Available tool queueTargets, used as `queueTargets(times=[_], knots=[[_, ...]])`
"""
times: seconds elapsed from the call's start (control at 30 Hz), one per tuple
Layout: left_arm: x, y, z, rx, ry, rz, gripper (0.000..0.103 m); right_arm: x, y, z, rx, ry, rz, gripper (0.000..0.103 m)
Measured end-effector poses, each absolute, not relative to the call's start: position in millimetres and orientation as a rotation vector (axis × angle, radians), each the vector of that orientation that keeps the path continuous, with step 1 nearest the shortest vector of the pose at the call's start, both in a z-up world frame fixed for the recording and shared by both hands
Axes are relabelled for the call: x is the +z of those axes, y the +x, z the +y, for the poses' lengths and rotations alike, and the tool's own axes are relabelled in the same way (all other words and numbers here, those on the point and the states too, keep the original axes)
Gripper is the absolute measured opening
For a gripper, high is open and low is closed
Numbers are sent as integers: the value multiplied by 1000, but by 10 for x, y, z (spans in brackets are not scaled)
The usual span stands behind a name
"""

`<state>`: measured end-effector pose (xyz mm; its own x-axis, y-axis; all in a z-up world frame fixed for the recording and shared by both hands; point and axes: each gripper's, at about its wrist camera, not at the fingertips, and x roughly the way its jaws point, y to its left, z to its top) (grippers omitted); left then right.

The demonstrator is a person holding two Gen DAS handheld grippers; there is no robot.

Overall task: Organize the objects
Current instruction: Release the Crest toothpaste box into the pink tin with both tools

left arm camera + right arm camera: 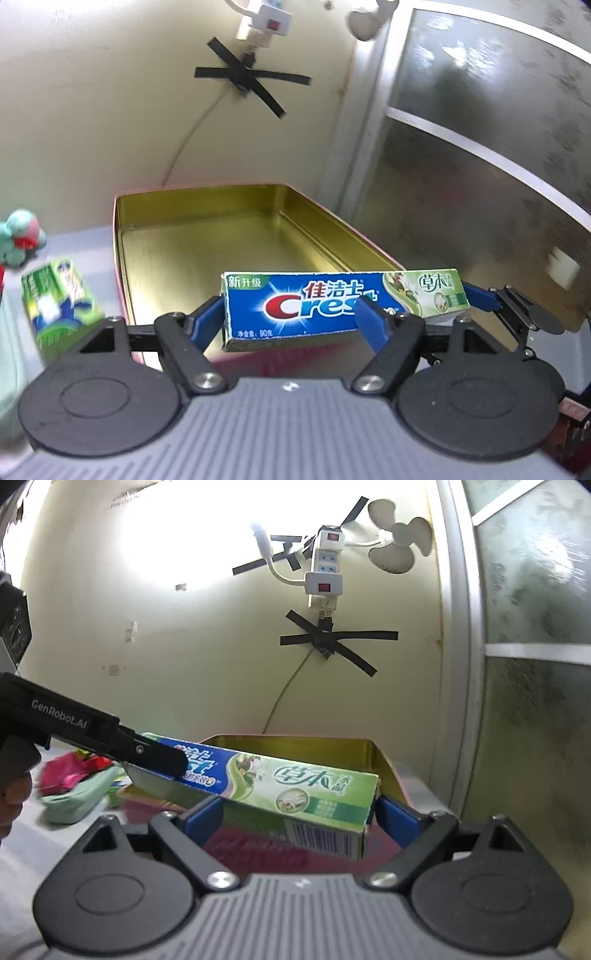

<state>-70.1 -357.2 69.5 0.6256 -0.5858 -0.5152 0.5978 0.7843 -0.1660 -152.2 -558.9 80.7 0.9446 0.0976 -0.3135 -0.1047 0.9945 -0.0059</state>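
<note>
Toothpaste box (343, 306) lies crosswise above the tin's (229, 236) near edge; we pinch it with left gripper (291, 317) and, seemingly, right gripper (299, 812).

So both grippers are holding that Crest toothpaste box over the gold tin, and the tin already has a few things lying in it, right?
Not quite. The left gripper and right gripper do both hold the Crest toothpaste box at the near end of the gold tin, but the left wrist view shows the tin's inside bare, with nothing lying in it.
</note>
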Motion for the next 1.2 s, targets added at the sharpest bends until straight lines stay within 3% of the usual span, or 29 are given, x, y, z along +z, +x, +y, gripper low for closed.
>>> queueTargets(times=[0.27, 0.53, 0.67, 0.77, 0.97, 1.2], knots=[[543, -152, -3711, -628, -70, 683, 77, 677, -694, -5803, 108, -5, 397, 94], [599, -348, -3569, -702, -63, 670, 77, 602, -1029, -5593, 63, 2, 289, 95], [809, -664, -3288, -720, -61, 572, 78, 661, -1399, -5355, 87, 55, 223, 94], [871, -958, -3046, -724, -42, 531, 79, 576, -1624, -5210, 159, 119, 217, 89], [560, -1223, -2384, -642, -41, 613, 79, 330, -1716, -4620, 326, 69, 358, 74], [232, -1092, -1244, -297, -92, 689, 79, 235, -1504, -3794, 540, -47, 500, 67]])
